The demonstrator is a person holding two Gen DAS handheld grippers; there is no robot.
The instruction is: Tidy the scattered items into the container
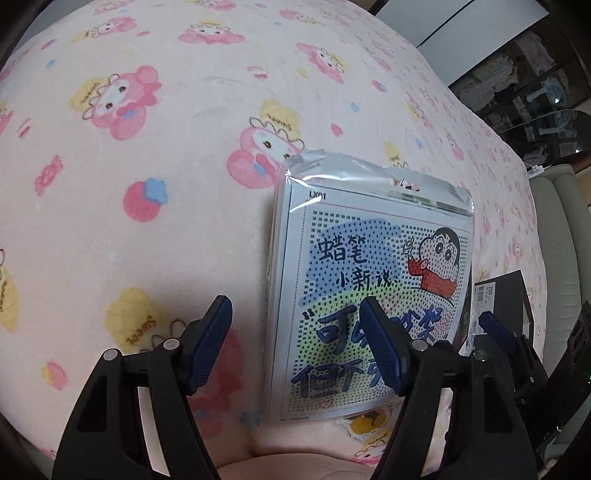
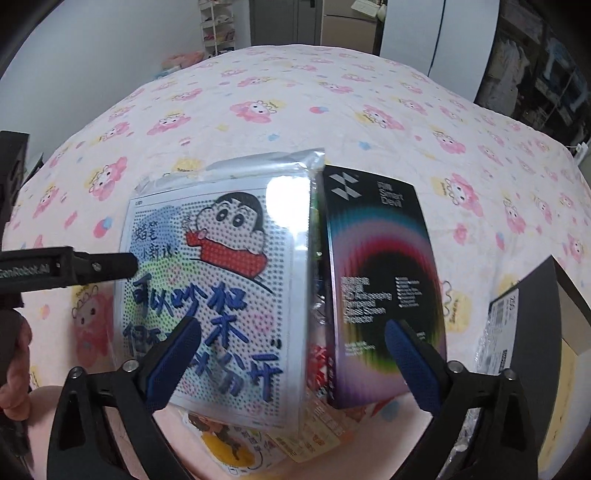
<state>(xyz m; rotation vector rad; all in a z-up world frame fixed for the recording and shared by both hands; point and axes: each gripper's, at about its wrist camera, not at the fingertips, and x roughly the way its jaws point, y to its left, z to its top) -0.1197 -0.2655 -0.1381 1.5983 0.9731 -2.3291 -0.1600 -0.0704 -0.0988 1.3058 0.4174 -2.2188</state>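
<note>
A plastic-wrapped cartoon bead-art kit (image 1: 369, 280) lies on the pink patterned bedsheet (image 1: 147, 147). My left gripper (image 1: 297, 347) is open just above its near left edge, one blue pad over the kit. In the right wrist view the kit (image 2: 221, 280) lies beside a black Smart Devil screen-protector box (image 2: 380, 280). My right gripper (image 2: 295, 362) is open, spanning both items. The left gripper's finger (image 2: 103, 266) reaches in from the left. A dark box (image 2: 528, 332) with a label, perhaps the container, sits at the right.
A small sticker pack (image 2: 229, 443) and an orange card (image 2: 310, 439) lie under the kit's near edge. A dark labelled box (image 1: 498, 299) shows at the right of the left view. Shelves (image 2: 218, 26) and a cabinet stand beyond the bed.
</note>
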